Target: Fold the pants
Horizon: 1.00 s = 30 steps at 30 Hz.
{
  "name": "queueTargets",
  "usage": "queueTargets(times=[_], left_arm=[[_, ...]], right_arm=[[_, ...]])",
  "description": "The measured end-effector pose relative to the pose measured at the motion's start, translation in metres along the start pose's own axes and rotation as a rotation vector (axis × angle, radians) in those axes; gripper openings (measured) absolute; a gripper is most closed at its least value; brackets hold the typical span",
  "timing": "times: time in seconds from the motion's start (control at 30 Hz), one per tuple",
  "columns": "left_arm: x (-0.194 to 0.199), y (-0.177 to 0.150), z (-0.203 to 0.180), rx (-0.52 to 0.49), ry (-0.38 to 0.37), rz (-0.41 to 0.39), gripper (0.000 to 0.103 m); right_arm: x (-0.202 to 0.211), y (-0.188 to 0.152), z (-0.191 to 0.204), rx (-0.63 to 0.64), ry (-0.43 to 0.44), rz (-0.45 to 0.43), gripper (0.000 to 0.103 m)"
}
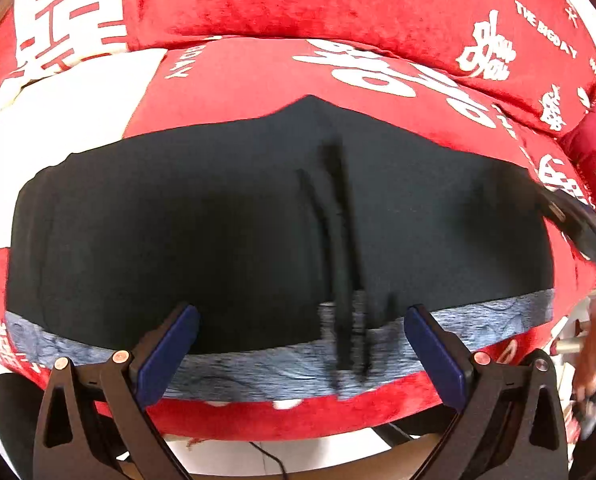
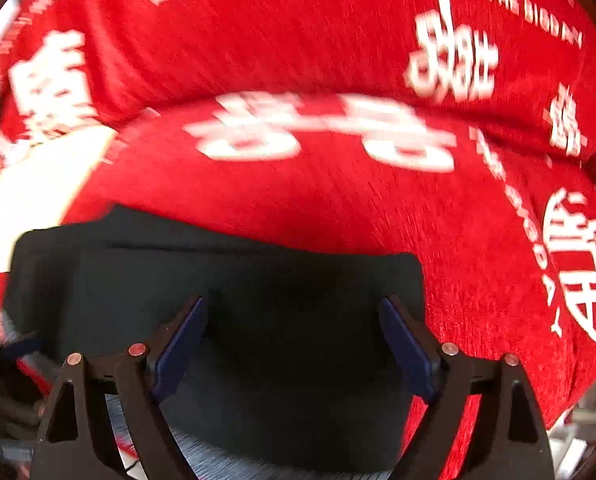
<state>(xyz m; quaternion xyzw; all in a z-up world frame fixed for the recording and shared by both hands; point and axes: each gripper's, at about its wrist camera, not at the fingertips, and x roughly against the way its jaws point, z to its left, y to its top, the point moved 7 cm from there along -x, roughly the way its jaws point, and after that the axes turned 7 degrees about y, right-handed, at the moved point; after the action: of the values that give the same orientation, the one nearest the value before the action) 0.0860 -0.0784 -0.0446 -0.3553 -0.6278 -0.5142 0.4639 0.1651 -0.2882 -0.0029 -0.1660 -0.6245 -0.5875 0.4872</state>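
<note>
Red plush sofa cover with white print: English "THE BIGDAY" readable on back cushion at upper right of left wrist view, white capitals. Part of same phrase upside down on seat, "...DAY" only. Large white Chinese double-happiness characters on back cushion and seat. One smaller white character on red armrest at right looks like "有". Right wrist view, same red plush sofa cover: "THE BIGDAY" at upper right, blurred but legible.
</note>
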Motion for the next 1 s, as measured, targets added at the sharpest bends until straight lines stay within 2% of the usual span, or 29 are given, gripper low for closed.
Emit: queueTargets(times=[0.07, 0.13, 0.17, 0.2, 0.23, 0.3, 0.33, 0.4, 0.5, 0.6, 0.67, 0.73, 0.77, 0.83, 0.9, 0.93, 1.0], left_arm=[[-0.015, -0.005, 0.006, 0.004, -0.007, 0.054, 0.103], [-0.011, -0.003, 0.009, 0.006, -0.037, 0.041, 0.103], [-0.007, -0.002, 0.01, 0.01, -0.054, 0.039, 0.103], [0.001, -0.001, 0.014, 0.022, -0.079, 0.022, 0.103], [0.011, 0.002, 0.022, 0.037, -0.095, -0.014, 0.103], [0.022, 0.002, 0.043, 0.056, -0.074, -0.053, 0.103], [0.021, 0.0, 0.058, 0.072, -0.042, -0.048, 0.103], [0.01, -0.005, 0.085, 0.105, 0.022, -0.011, 0.103], [-0.007, -0.018, 0.115, 0.187, 0.03, 0.06, 0.103], [0.005, -0.025, 0.147, 0.251, -0.009, 0.024, 0.103], [0.01, -0.027, 0.173, 0.293, 0.021, -0.003, 0.103], [-0.004, -0.034, 0.196, 0.323, 0.063, 0.03, 0.103], [-0.015, -0.038, 0.202, 0.329, 0.051, 0.059, 0.103], [-0.013, -0.038, 0.205, 0.335, 0.017, 0.046, 0.103], [-0.005, -0.041, 0.204, 0.317, 0.019, 0.031, 0.103], [0.0, -0.045, 0.206, 0.318, 0.015, 0.015, 0.103], [-0.001, -0.053, 0.215, 0.341, 0.022, 0.019, 0.103]], right_arm=[[0.002, -0.02, 0.016, 0.007, 0.007, 0.018, 0.09], [-0.017, -0.044, 0.025, 0.014, -0.01, 0.091, 0.09], [-0.031, -0.057, 0.027, 0.021, -0.042, 0.154, 0.09], [-0.035, -0.062, 0.03, 0.04, -0.085, 0.163, 0.09], [-0.03, -0.059, 0.034, 0.053, -0.112, 0.128, 0.09], [-0.023, -0.053, 0.052, 0.048, -0.06, 0.125, 0.091], [-0.021, -0.047, 0.064, 0.065, -0.028, 0.107, 0.091], [-0.027, -0.041, 0.083, 0.132, -0.036, 0.11, 0.091], [-0.057, -0.042, 0.099, 0.172, -0.079, 0.191, 0.091], [-0.059, -0.03, 0.092, 0.075, -0.1, 0.199, 0.094], [-0.048, -0.019, 0.1, 0.082, -0.093, 0.154, 0.094], [-0.045, -0.011, 0.119, 0.139, -0.072, 0.129, 0.095], [-0.049, -0.011, 0.131, 0.17, -0.049, 0.139, 0.095], [-0.062, -0.018, 0.153, 0.228, -0.01, 0.185, 0.095], [-0.087, -0.031, 0.167, 0.283, -0.007, 0.281, 0.095], [-0.092, -0.032, 0.172, 0.319, -0.057, 0.28, 0.096], [-0.088, -0.025, 0.187, 0.348, -0.017, 0.246, 0.097]])
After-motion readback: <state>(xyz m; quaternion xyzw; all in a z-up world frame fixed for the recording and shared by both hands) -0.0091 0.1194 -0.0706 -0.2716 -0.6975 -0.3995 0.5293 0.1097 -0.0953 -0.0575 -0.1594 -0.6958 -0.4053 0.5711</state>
